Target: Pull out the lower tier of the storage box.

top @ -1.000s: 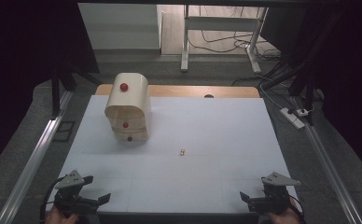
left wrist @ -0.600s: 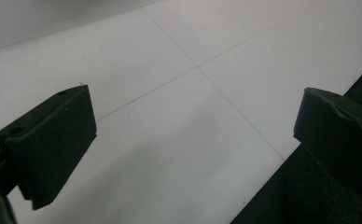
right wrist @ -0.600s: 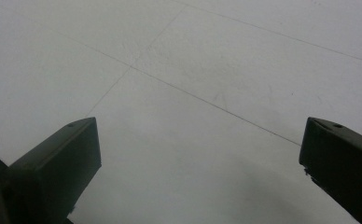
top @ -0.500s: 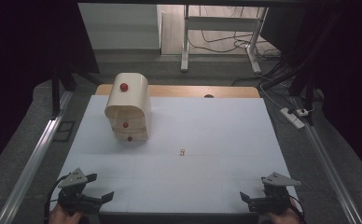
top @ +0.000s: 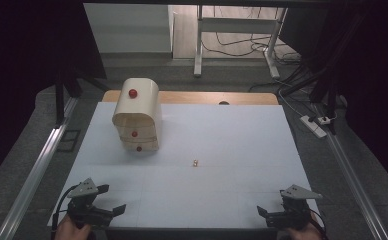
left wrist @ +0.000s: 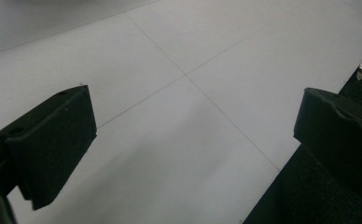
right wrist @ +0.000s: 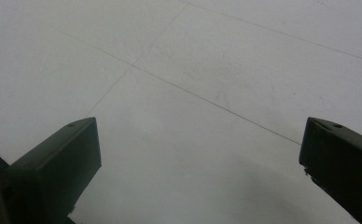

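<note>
Nothing has been started: your left gripper [top: 113, 208] at the lower left and right gripper [top: 263, 213] at the lower right both sit with jaws wide apart, holding nothing. The small beige cube [top: 195, 163] lies mid-frame on the white table [top: 242, 135], well apart from both. The wooden drawer chest [top: 137, 121], upper left, looks closed. The gripper views give bare tabletop between the jaws; the high view places cube and chest.
</note>
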